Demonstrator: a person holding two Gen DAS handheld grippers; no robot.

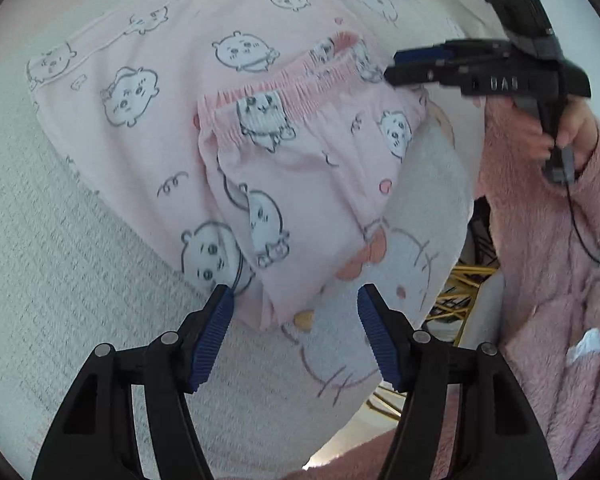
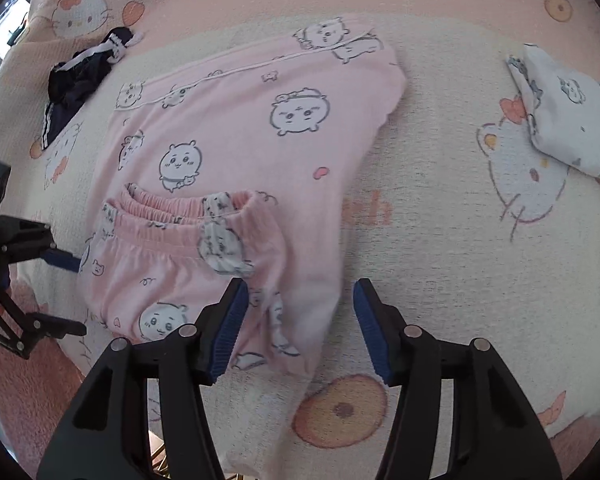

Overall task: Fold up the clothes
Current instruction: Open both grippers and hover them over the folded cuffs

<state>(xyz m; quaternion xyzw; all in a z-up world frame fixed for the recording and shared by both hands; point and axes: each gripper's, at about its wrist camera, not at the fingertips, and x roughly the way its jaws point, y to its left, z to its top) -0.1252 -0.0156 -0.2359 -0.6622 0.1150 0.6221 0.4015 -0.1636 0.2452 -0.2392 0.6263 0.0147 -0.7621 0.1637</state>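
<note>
Two pink pyjama pieces [image 2: 236,140] spread mid-blanket [image 2: 440,240], waistband facing far side. Folded white garment [image 2: 572,120] far right; dark clothing [image 2: 80,76] far left, both well apart. Left gripper [image 1: 296,300] and right gripper [image 2: 296,296] released, grasping nothing, over near hem.

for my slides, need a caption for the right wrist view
Open right tool above folded pink pajamas on a cartoon-print blanket.

Pink cartoon-printed pyjama trousers [image 2: 228,152] on a cream cat-patterned blanket [image 2: 440,240].
</note>
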